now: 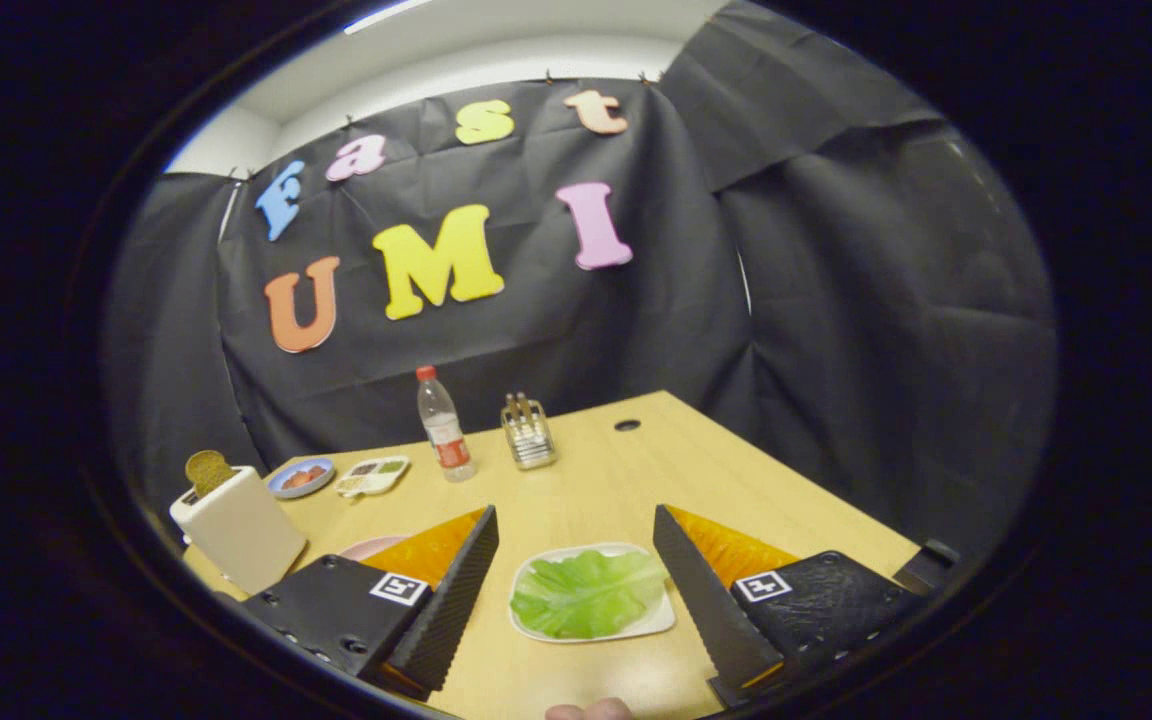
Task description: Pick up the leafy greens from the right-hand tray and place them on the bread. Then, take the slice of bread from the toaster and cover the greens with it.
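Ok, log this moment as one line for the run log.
stage: approaching greens | gripper: open, holding nothing | greens: on white tray, between the fingers | toaster: bread slice in slot | next: likely lower and grasp greens

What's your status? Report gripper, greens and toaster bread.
Gripper open, holding nothing. Leafy greens on white tray, between the fingers, untouched. Bread slice upright in toaster. Nothing between fingers and greens.

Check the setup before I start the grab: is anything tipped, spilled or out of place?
Nothing stands out. The leafy greens lie flat on their tray, between the open fingers of the hand-held gripper. The bread slice stands in the toaster, and the bottle is upright.
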Action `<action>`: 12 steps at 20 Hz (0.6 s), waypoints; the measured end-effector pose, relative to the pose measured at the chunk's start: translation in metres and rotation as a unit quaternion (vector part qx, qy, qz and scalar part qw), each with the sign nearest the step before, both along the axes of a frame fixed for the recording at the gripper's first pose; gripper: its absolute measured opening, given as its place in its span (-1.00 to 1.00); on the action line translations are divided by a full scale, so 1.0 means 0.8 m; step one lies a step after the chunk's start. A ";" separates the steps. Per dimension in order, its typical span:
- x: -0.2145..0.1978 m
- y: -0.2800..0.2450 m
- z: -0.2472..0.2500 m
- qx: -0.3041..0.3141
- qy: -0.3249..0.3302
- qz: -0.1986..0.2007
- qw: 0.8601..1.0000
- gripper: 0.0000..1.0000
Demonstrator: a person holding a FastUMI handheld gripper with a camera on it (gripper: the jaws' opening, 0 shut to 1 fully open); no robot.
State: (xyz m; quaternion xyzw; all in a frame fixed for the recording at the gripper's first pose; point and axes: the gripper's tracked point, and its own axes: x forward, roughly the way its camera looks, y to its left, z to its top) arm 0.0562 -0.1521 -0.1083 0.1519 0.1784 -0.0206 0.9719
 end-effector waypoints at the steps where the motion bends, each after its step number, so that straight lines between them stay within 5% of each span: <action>1: 0.009 -0.011 -0.017 0.022 0.022 -0.004 1.000 0.91; 12: 0.055 -0.049 -0.126 0.170 0.134 -0.043 0.975 0.91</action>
